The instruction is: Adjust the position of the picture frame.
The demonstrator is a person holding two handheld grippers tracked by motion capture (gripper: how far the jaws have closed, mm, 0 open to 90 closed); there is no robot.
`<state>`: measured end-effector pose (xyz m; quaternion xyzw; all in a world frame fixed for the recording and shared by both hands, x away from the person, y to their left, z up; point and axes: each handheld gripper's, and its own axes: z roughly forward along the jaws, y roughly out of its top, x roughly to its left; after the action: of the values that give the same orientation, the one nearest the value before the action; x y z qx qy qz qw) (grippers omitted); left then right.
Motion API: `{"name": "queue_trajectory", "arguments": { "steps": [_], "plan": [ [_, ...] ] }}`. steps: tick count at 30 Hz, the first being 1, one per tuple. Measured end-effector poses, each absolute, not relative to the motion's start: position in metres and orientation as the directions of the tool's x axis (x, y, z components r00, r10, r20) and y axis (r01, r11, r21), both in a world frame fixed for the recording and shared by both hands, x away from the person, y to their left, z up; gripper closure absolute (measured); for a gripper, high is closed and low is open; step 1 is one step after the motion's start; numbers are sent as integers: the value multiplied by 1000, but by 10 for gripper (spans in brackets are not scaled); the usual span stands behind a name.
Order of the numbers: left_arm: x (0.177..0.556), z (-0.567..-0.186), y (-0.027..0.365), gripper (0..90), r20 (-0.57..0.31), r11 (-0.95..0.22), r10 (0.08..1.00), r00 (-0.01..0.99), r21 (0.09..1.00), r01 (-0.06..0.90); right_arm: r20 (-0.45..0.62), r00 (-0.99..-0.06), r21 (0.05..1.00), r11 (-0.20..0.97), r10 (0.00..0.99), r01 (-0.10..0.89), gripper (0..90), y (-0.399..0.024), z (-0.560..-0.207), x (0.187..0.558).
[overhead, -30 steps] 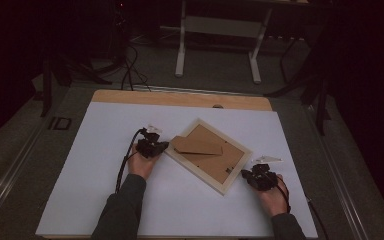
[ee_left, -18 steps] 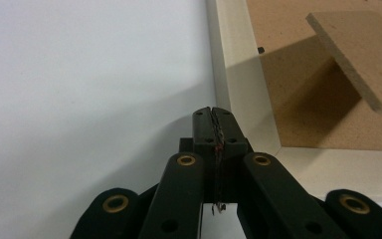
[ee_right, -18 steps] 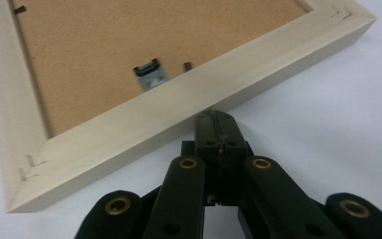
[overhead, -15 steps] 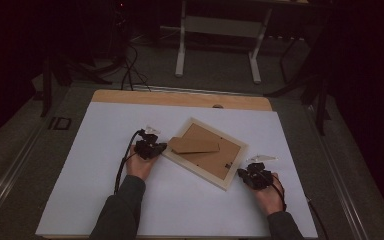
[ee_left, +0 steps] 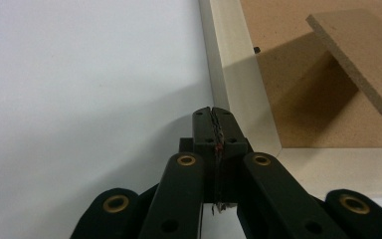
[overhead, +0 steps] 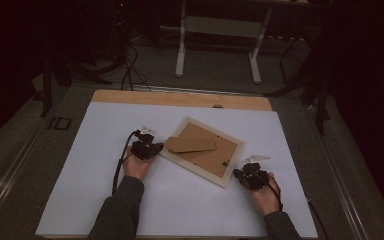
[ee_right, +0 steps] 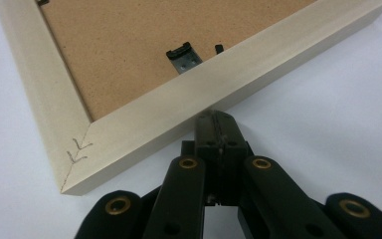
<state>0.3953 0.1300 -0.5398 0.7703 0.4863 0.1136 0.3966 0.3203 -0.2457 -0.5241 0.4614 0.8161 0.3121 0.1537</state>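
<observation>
A pale wooden picture frame (overhead: 220,179) lies face down and askew on the white table (overhead: 95,150). Its brown backing (overhead: 215,156) faces up, with a cardboard stand flap (overhead: 190,144) propped over it. My left gripper (overhead: 152,148) is shut and empty, its tip against the frame's left corner. In the left gripper view the shut tips (ee_left: 213,112) meet the frame's rim (ee_left: 231,69) beside the flap (ee_left: 363,50). My right gripper (overhead: 239,174) is shut and empty at the frame's near right edge. Its tips (ee_right: 214,117) press the rim's outer side (ee_right: 238,74) below a metal clip (ee_right: 184,56).
A bare wooden strip (overhead: 180,98) runs along the table's far edge. Beyond it, dark floor holds cables (overhead: 130,70) and a white desk base (overhead: 217,30). White tabletop lies open to the left of the left hand and in front of the frame.
My right gripper has edged slightly left along the table, and the frame has shifted a little left with it. The left gripper has hardly moved.
</observation>
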Motion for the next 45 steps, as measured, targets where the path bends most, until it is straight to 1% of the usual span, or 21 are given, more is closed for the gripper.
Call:
{"name": "queue_trajectory", "arguments": {
  "steps": [9,22,36,45],
  "plan": [
    [388,-537,135,900,-207,-216,849,487,705,676,13,-524,648,392,851,653,900,-239,-524,324],
    [375,-536,139,900,-210,-208,858,468,692,691,27,-527,651,385,849,654,900,-237,-524,330],
    [359,-538,148,900,-246,-170,860,446,687,707,23,-529,657,387,848,648,900,-232,-525,340],
    [347,-538,151,900,-242,-174,859,450,690,703,27,-534,662,386,845,643,900,-231,-526,343]
  ]
}}
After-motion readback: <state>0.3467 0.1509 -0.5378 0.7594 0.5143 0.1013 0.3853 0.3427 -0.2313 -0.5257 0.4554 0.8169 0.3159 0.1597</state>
